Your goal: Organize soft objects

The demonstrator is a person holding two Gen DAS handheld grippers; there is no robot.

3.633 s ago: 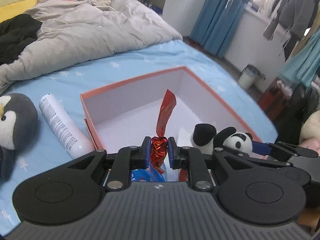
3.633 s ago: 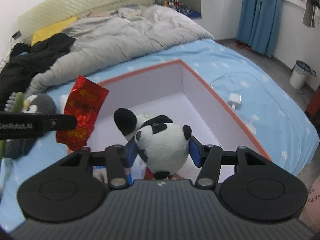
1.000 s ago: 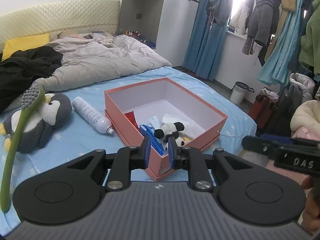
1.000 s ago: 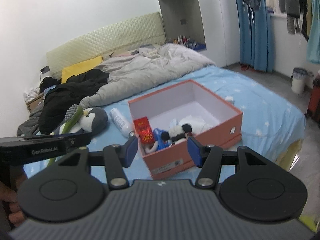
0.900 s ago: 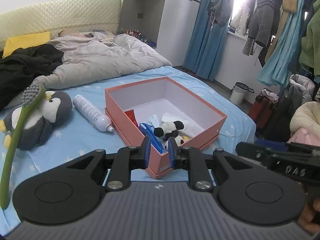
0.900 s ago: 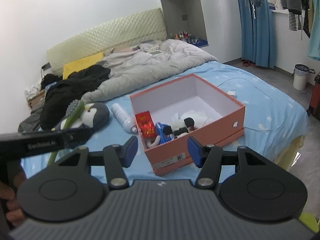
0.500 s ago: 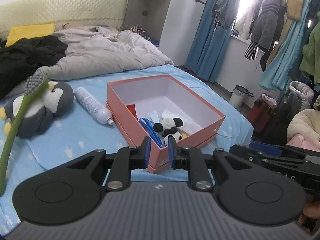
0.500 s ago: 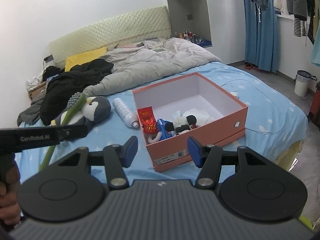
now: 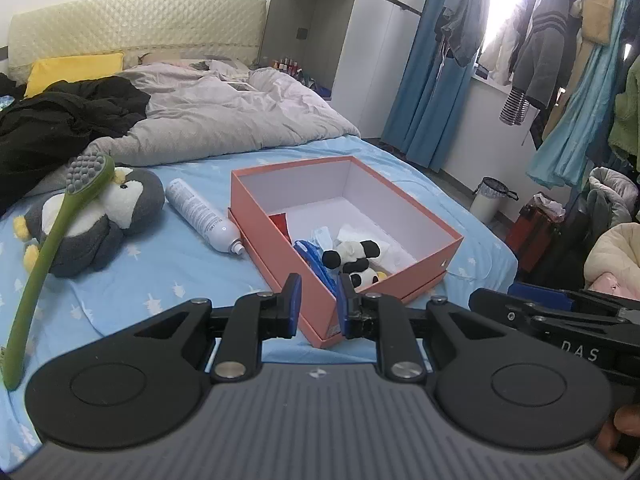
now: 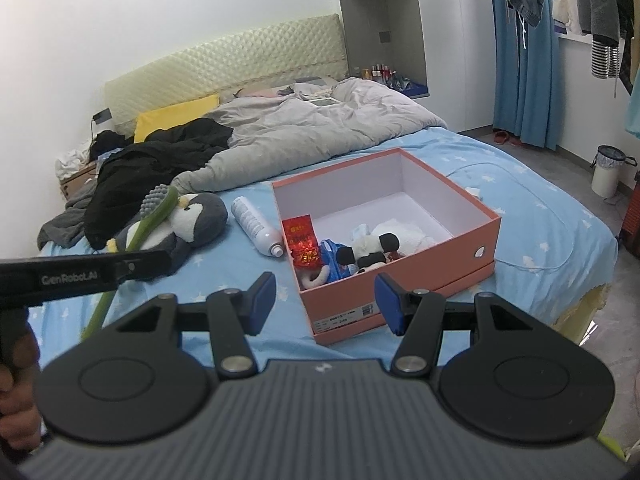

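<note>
A salmon-pink box [image 9: 408, 198] stands open on the blue bed. Inside lie a panda plush [image 9: 354, 256], a red foil packet [image 10: 302, 240], a blue packet [image 9: 316, 260] and white soft things. My left gripper [image 9: 318, 300] hovers short of the box's near corner, jaws a narrow gap apart with nothing between them. My right gripper [image 10: 326, 300] hangs in front of the box [image 10: 400, 280], open wide and holding nothing; the panda plush [image 10: 368, 250] shows beyond it. A grey penguin plush [image 9: 100, 220] lies on the bed left of the box.
A white spray can [image 9: 200, 216] lies between penguin and box. A green long-handled brush [image 9: 48, 248] rests across the penguin. A grey duvet [image 9: 224, 120] and black clothes [image 9: 60, 120] cover the bed's far end. A bin [image 9: 490, 200], bags and hanging clothes stand to the right.
Since the oldest frames the left gripper has let go of the red packet and the right of the panda, both now in the box. Both grippers drew back; over the last second they barely shifted.
</note>
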